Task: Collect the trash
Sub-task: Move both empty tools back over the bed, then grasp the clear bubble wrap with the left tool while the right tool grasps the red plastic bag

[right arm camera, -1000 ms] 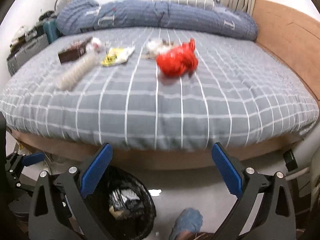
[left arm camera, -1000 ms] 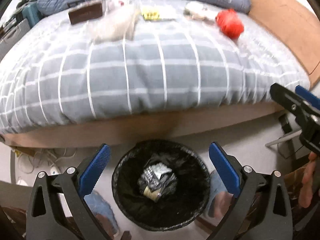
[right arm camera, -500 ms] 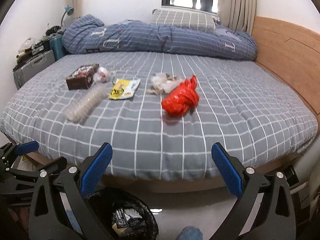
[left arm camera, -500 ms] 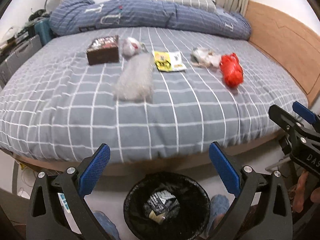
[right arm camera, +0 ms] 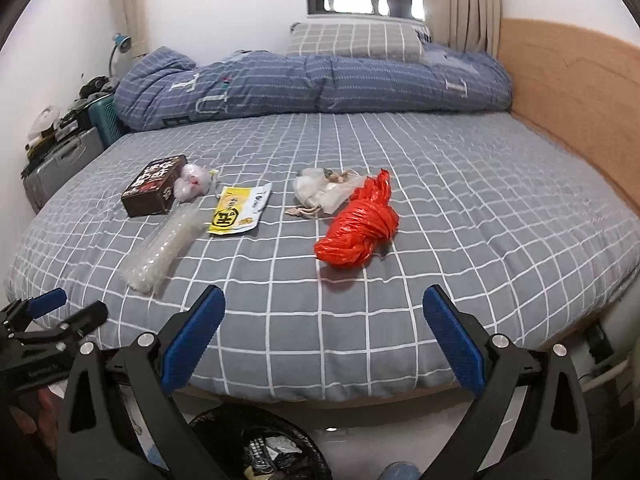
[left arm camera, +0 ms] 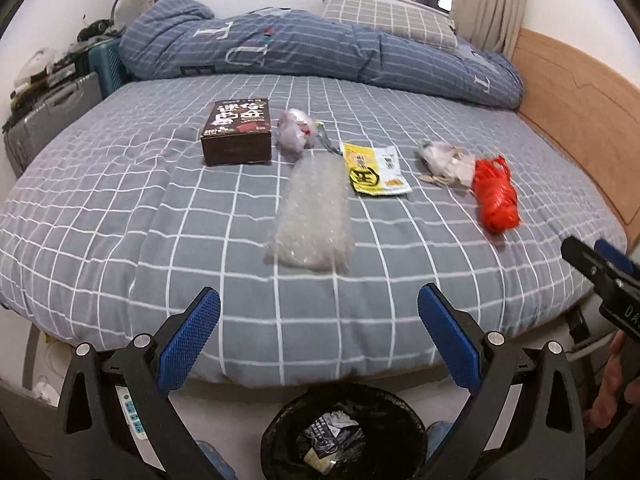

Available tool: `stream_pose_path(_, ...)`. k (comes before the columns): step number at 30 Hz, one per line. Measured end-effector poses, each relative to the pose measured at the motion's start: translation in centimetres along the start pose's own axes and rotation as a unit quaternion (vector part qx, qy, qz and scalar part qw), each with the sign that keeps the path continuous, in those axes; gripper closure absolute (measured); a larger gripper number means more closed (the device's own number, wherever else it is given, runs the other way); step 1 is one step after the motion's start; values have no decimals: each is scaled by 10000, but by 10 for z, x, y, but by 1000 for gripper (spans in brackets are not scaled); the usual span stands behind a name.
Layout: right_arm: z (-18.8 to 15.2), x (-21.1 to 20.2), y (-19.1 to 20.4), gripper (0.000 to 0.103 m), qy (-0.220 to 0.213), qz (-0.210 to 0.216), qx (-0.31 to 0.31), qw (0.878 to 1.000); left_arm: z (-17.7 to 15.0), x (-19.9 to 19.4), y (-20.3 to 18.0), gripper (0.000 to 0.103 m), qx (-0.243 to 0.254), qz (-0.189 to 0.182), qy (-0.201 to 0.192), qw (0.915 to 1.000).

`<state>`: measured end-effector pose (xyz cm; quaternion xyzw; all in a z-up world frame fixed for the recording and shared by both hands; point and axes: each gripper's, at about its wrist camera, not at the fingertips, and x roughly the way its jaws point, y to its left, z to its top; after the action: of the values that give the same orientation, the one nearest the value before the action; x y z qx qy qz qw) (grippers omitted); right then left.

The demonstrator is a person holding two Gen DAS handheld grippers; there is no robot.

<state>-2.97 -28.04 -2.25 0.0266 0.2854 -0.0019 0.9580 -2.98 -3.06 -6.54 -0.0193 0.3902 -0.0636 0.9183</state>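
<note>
Trash lies across the grey checked bed (left arm camera: 120, 208): a dark brown box (left arm camera: 237, 131), a crumpled clear wrapper (left arm camera: 296, 130), a bubble-wrap sleeve (left arm camera: 314, 216), a yellow snack packet (left arm camera: 374, 168), a whitish bag (left arm camera: 442, 160) and a red plastic bag (left arm camera: 496, 196). In the right wrist view the red plastic bag (right arm camera: 360, 232) lies closest, ahead of my right gripper (right arm camera: 324, 328), which is open and empty. My left gripper (left arm camera: 318, 328) is open and empty too, over the bed's near edge. A black-lined bin (left arm camera: 344, 432) with wrappers stands on the floor below it.
A rolled blue duvet (left arm camera: 320, 56) and a checked pillow (right arm camera: 356, 40) lie at the far side. A wooden headboard (left arm camera: 580, 112) runs along the right. Suitcases and clutter (left arm camera: 52, 112) stand at the left. A hand (left arm camera: 612, 384) holds the other gripper at the right edge.
Both grippers have risen and tilted up from the bin toward the bed top; the trash now sits lower and nearer in both views. Jaws stayed open.
</note>
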Motion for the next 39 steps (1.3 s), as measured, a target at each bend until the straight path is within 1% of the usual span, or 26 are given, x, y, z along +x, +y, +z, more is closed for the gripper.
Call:
stream_pose_path(4, 9, 12, -8, 8, 33, -178, -25, 9998, 15, 11, 7, 6, 0, 75, -19, 10000)
stream_pose_path(8, 19, 33, -19, 8, 152, -183, 132, 9996, 29, 24, 10, 6, 51, 158, -16, 9999)
stream_pose_path(11, 25, 52, -18, 13, 302, -212, 118, 9993, 38, 33, 13, 6, 2, 55, 17, 10000)
stream_pose_path(15, 35, 75, -18, 14, 391, -346, 52, 9986, 52, 51, 11, 6, 102, 87, 72, 9999)
stream_pose_path(17, 40, 88, -21, 15, 471, -392, 128, 9980, 60, 63, 11, 6, 136, 77, 132, 9998)
stream_pose_path(20, 44, 107, -29, 20, 648, -370, 357, 9966, 67, 79, 10, 6, 172, 111, 239, 9995)
stream_pose_path(24, 48, 125, -37, 25, 790, -399, 524, 9947, 74, 98, 9, 6, 181, 93, 376, 9991)
stream_pose_path(25, 49, 131, -39, 28, 841, -395, 595, 9939, 75, 101, 8, 7, 188, 84, 382, 9991)
stream_pose_path(29, 52, 141, -38, 33, 928, -317, 638, 9931, 82, 115, 6, 8, 257, 79, 445, 9986)
stream_pose_path(30, 53, 142, -37, 34, 920, -312, 617, 9934, 82, 118, 6, 9, 266, 87, 466, 9985)
stream_pose_path(34, 57, 150, -32, 37, 949, -257, 612, 9933, 83, 131, 2, 21, 293, -4, 605, 9977)
stream_pose_path(35, 57, 152, -31, 39, 968, -232, 612, 9931, 82, 134, 1, 22, 310, -10, 629, 9975)
stream_pose_path(39, 58, 159, -26, 41, 1032, -238, 539, 9929, 78, 147, -3, 32, 388, -33, 793, 9961)
